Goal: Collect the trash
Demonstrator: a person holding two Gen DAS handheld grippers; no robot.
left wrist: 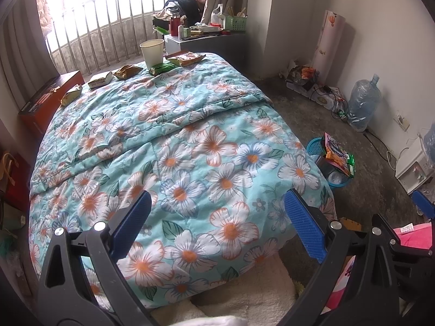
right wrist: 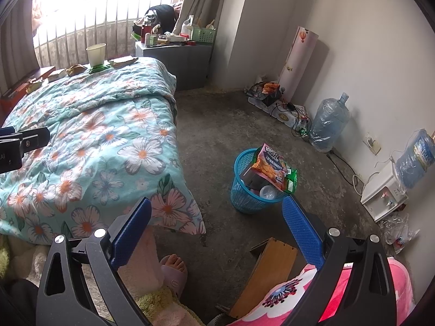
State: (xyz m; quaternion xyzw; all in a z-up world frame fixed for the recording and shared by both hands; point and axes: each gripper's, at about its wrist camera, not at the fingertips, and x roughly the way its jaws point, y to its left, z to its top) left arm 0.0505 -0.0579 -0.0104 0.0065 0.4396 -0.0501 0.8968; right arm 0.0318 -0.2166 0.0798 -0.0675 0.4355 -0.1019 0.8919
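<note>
Several snack wrappers lie along the far edge of the floral bed (left wrist: 190,141): a yellow one (left wrist: 71,95), a pale one (left wrist: 100,79), a brown one (left wrist: 127,72), a green one (left wrist: 162,68) and a large one (left wrist: 185,58). A white paper cup (left wrist: 152,51) stands among them. A blue trash basket (right wrist: 254,184) on the floor right of the bed holds an orange snack bag (right wrist: 269,165). My left gripper (left wrist: 217,222) is open and empty over the near end of the bed. My right gripper (right wrist: 217,225) is open and empty, above the floor near the basket.
A cluttered grey nightstand (right wrist: 185,57) stands beyond the bed. Water jugs (right wrist: 329,122), cables and a white dispenser (right wrist: 380,193) line the right wall. A wooden stool (right wrist: 266,269) and a pink floral cushion (right wrist: 296,293) sit near my right gripper. A slippered foot (right wrist: 174,269) is below.
</note>
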